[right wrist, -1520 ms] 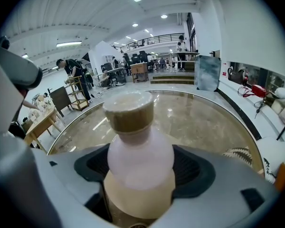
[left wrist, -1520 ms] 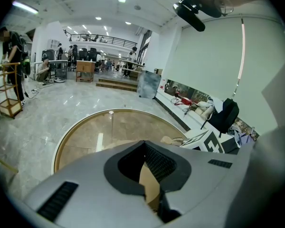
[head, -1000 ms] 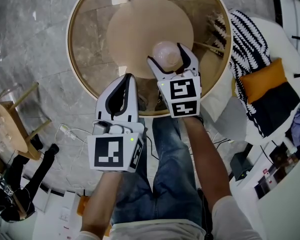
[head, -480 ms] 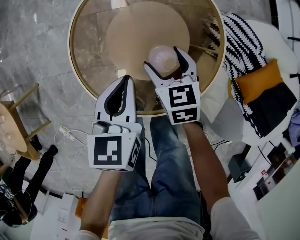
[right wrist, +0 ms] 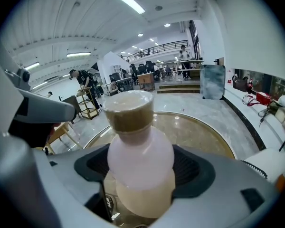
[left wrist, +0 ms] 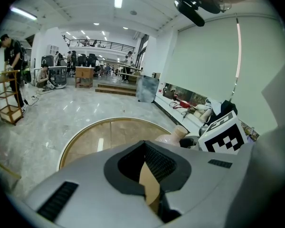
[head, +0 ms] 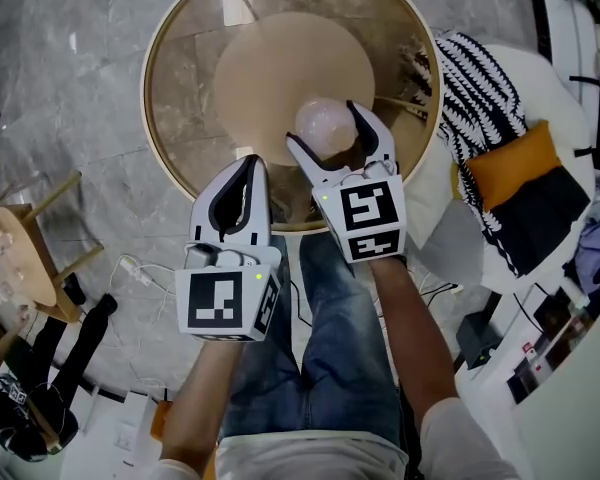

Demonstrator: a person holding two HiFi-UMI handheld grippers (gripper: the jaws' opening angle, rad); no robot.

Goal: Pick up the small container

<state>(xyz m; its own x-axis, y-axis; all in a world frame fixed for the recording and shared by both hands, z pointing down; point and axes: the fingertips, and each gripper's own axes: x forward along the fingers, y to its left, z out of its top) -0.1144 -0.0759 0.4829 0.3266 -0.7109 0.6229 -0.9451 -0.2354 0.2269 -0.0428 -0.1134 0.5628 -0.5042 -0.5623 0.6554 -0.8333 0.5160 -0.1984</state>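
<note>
Grey marble floor [head: 70, 88] lies under a round, gold-rimmed glass surface [head: 180, 98], through which a pale tan disc [head: 280, 58] shows at the middle; a black-and-white patterned cushion [head: 475, 78] lies off to the right. The small container [head: 325, 123], a pinkish rounded bottle with a tan cap [right wrist: 128, 110], stands over the near part of that surface, toward the person's right. The reach and the grasp look done. The right hand-held gripper [head: 327, 133] has its jaws spread just as wide as the bottle's body, and in the right gripper view the dark pads [right wrist: 190, 167] press against both sides of the belly of the container [right wrist: 140, 165], so it reads as clamped. Whether the base has left the glass cannot be told from these views, so the lift itself is, by my judgement, what remains or is only starting. The left hand-held gripper [head: 250, 163] hangs at the near rim of the surface, beside the right one but apart from the bottle. In the left gripper view its jaws are drawn together with only a thin slit between them, through which the tan surface shows, and nothing is held there [left wrist: 147, 170].
</note>
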